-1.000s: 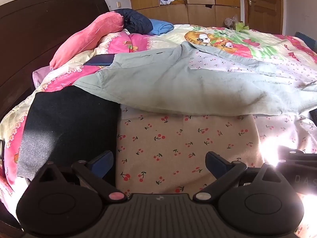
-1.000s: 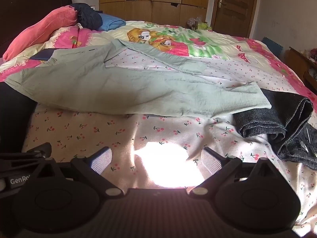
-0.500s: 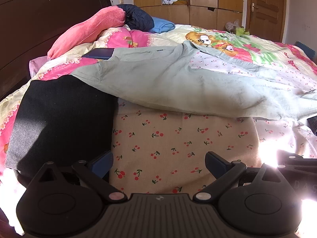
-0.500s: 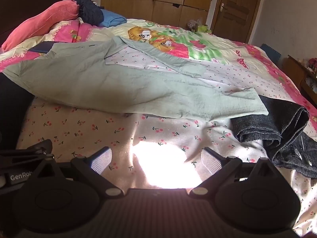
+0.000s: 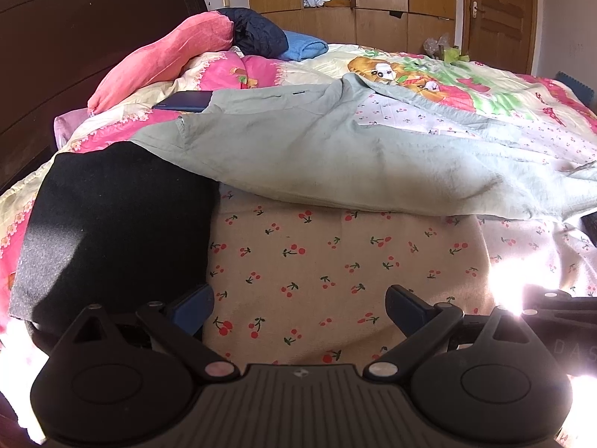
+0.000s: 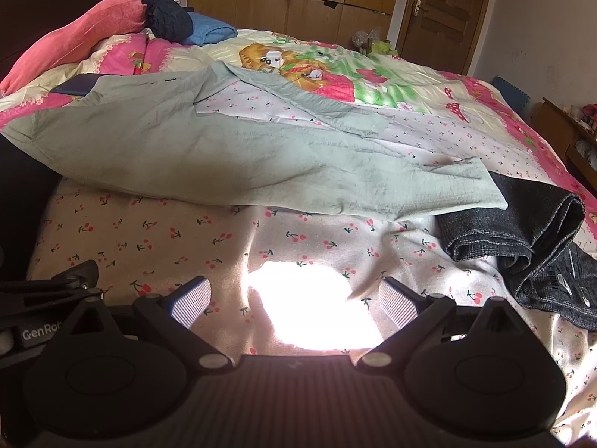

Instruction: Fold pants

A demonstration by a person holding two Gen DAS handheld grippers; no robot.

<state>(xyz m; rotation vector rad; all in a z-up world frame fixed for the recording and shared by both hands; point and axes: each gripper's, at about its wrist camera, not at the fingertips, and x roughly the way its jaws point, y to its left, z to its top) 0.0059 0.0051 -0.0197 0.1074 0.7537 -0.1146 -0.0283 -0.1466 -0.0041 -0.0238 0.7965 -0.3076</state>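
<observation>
The bed (image 6: 156, 231) (cherry-print sheet) carries the green pants (image 6: 209, 149) spread flat across its middle; dark jeans (image 6: 522, 231) lie bunched beside their right end; both grippers, left (image 5: 298, 308) and right (image 6: 294, 298), hover spread, holding nothing.

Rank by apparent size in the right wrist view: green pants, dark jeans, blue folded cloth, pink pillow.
1. green pants, clearly largest.
2. dark jeans.
3. pink pillow, close to the jeans and farther away, so unsure.
4. blue folded cloth, smallest.
</observation>
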